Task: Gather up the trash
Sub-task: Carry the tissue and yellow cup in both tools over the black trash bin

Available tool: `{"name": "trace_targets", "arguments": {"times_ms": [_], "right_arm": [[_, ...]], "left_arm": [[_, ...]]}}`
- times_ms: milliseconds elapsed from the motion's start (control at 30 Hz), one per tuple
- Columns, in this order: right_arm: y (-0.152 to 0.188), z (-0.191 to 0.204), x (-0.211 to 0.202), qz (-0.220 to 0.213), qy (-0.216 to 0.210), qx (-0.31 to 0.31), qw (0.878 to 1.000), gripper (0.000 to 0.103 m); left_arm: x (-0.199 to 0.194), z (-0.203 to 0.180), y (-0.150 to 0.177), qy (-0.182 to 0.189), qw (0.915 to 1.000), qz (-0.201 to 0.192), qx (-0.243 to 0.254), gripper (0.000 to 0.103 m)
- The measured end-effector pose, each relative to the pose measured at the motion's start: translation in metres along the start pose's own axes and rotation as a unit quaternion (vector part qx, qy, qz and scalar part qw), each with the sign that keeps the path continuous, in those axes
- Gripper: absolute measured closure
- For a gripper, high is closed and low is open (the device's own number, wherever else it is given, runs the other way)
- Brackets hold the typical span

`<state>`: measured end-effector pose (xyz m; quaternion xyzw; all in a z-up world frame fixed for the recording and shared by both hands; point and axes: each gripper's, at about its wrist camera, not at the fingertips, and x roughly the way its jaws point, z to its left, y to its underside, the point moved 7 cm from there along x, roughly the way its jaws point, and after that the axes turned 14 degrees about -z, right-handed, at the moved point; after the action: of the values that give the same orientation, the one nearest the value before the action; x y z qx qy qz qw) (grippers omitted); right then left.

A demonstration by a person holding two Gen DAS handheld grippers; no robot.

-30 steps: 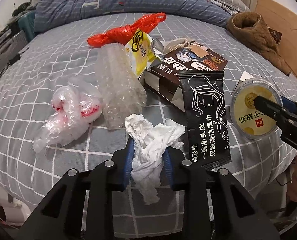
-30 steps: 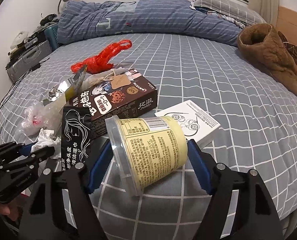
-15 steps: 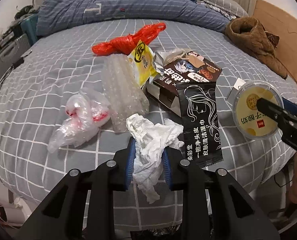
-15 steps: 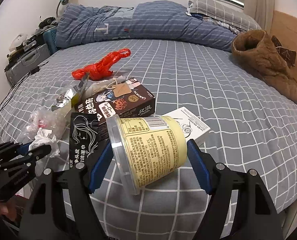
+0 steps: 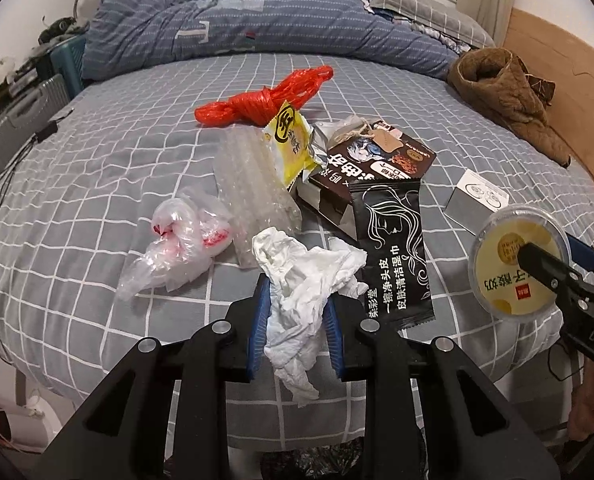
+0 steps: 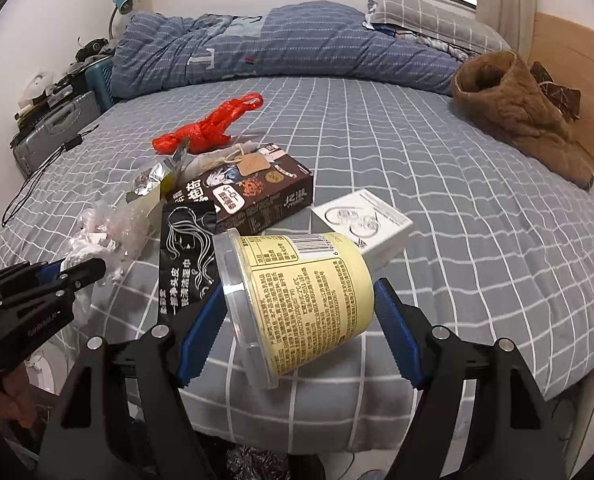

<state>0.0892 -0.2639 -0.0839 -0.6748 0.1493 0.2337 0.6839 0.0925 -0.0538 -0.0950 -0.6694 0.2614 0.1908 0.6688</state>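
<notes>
A crumpled white tissue [image 5: 303, 284] hangs between the blue pads of my left gripper [image 5: 295, 312], which is shut on it just above the bed's near edge. My right gripper [image 6: 297, 316] is shut on a yellow yogurt cup [image 6: 301, 304] lying sideways with its clear lid to the left; the same cup [image 5: 517, 268] shows lid-on at the right of the left wrist view. On the grey checked bed [image 5: 97, 168] lie a black wet-wipe packet [image 5: 393, 252], a dark snack box [image 5: 373, 164], a yellow wrapper [image 5: 289, 144], bubble wrap [image 5: 249, 192], a clear plastic bag [image 5: 177, 248], a red bag [image 5: 265, 96] and a small white box [image 6: 361, 224].
A blue striped duvet [image 5: 225, 36] and pillows lie at the bed's far end. A brown fleece garment [image 5: 505, 96] sits at the right by the wooden headboard [image 5: 569, 80]. A suitcase [image 6: 53, 132] and clutter stand left of the bed. Something dark and crinkled [image 6: 253, 460] lies below the bed edge.
Both grippers have drawn back from the trash pile toward the bed's near edge and risen a little, the left carrying the tissue, the right carrying the cup.
</notes>
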Motion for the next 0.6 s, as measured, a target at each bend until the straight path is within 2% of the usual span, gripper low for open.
{"name": "trace_targets", "arguments": {"times_ms": [600], "right_arm": [[0.012,0.009,-0.054,-0.024,0.008,0.016,1.000,0.032]], "left_arm": [[-0.041,0.006,0.024,-0.007,0.9997,-0.016,-0.018,0.078]]}}
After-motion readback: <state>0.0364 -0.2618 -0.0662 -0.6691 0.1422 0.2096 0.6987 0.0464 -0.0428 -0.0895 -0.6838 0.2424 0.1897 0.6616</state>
